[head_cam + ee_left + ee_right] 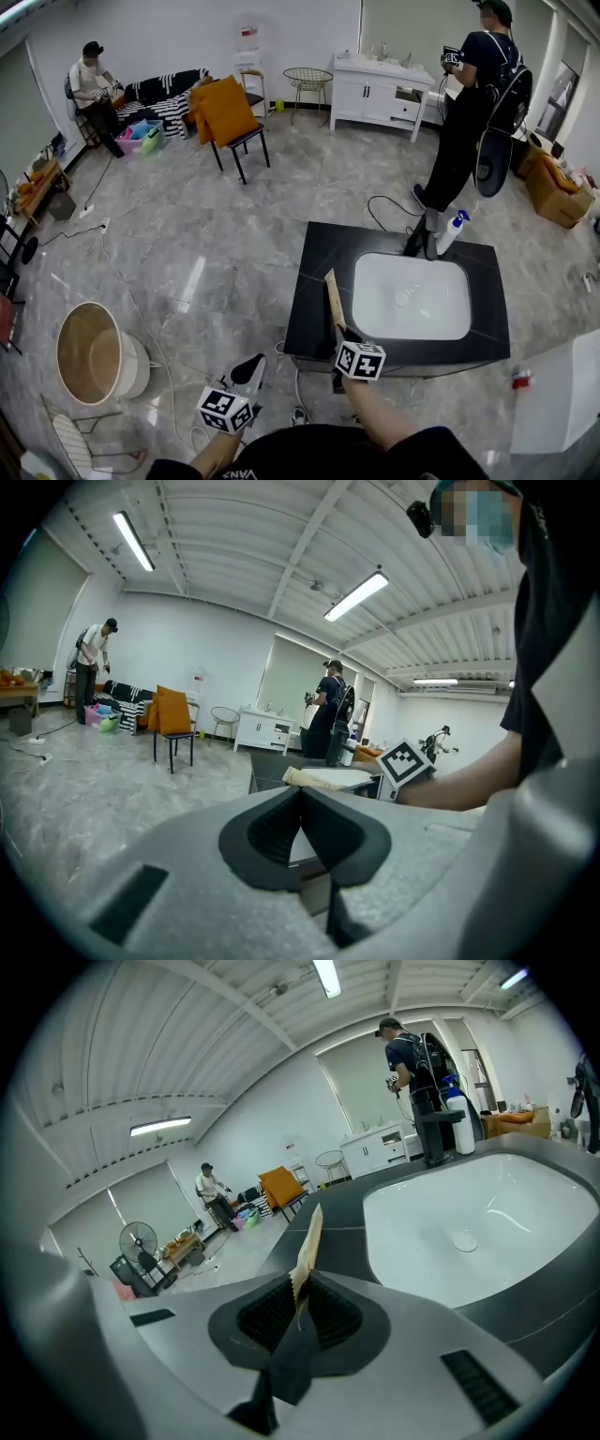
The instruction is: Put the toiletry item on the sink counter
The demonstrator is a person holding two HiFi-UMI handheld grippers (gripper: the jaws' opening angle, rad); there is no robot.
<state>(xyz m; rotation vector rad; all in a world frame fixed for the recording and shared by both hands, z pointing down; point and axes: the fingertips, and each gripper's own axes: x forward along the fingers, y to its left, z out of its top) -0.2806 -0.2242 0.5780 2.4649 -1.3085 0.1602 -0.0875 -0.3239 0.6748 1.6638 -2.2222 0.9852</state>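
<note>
The toiletry item is a thin tan sachet [333,296] with a serrated edge. My right gripper [340,330] is shut on its near end. The sachet juts forward over the left strip of the black sink counter [319,281], beside the white basin [412,295]. In the right gripper view the sachet [308,1241] stands on edge between the pads of that gripper [298,1290], with the basin [469,1222] to its right. My left gripper [247,373] hangs low at the left, off the counter. Its jaws [300,797] are shut with nothing in them. The left gripper view shows the sachet [319,778] from the side.
A white spray bottle [452,232] and a black tap [419,240] stand at the counter's far edge. A person [464,112] stands just beyond it. On the floor to the left are a round wooden tub [92,352] and cables [131,291]. An orange chair [228,117] stands further back.
</note>
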